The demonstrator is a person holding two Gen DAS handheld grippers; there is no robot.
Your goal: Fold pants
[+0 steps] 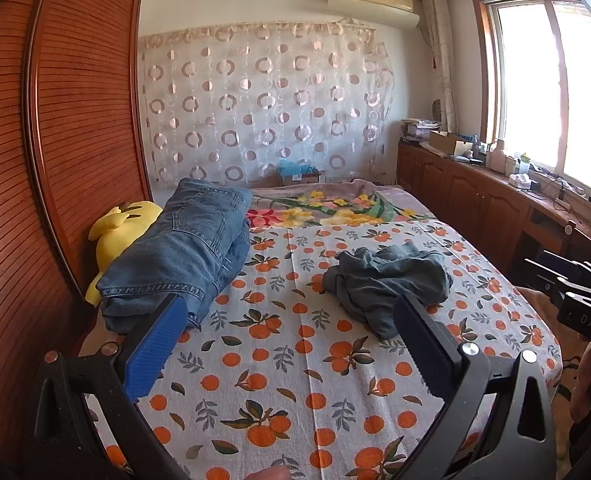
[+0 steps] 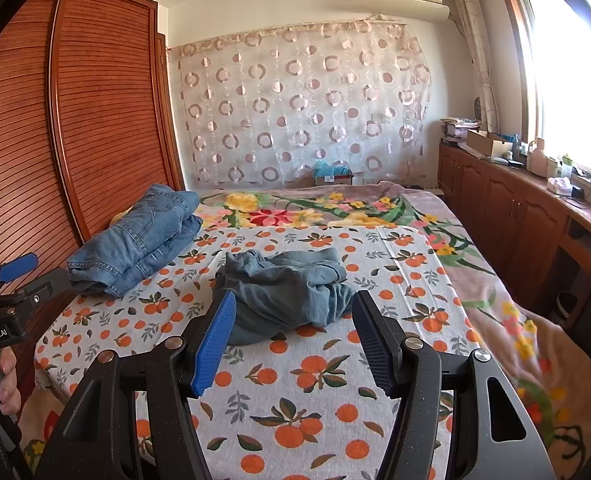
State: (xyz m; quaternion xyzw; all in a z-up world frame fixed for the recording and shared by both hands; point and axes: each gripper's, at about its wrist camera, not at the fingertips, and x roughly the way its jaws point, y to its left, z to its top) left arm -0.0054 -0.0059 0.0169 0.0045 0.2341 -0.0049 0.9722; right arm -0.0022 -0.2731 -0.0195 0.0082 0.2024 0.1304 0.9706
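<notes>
1. Far left, the tall red-brown slatted wooden wardrobe [image 1: 75, 100] runs along the side of the bed
2. A yellow plush toy [image 1: 115, 236] lies against it, with the folded stack of blue denim jeans [image 1: 183, 248] resting partly on top of it at the left edge of the white bedsheet printed with oranges and leaves [image 1: 279, 380]
3. Your left gripper [image 1: 291, 334] hangs above the near part of that sheet with its blue-padded jaws spread wide apart and nothing between them; the left pad sits in front of the near end of the jeans stack in the left wrist view
4. The pants you are to fold, a crumpled grey-blue heap of soft fabric [image 2: 283, 292], lie unfolded in the middle of the sheet, right of the jeans and well apart from them
5. Your right gripper [image 2: 295, 330] points at that heap, jaws wide apart; the near edge of the heap shows between the pad tips, and the pads do not press on it
6. Beyond, a floral blanket [image 2: 315, 208] covers the far end of the bed
7. Far right, a low brown wooden cabinet [image 2: 507, 204] cluttered with boxes and bottles stands under the bright window [image 2: 567, 60]
</notes>
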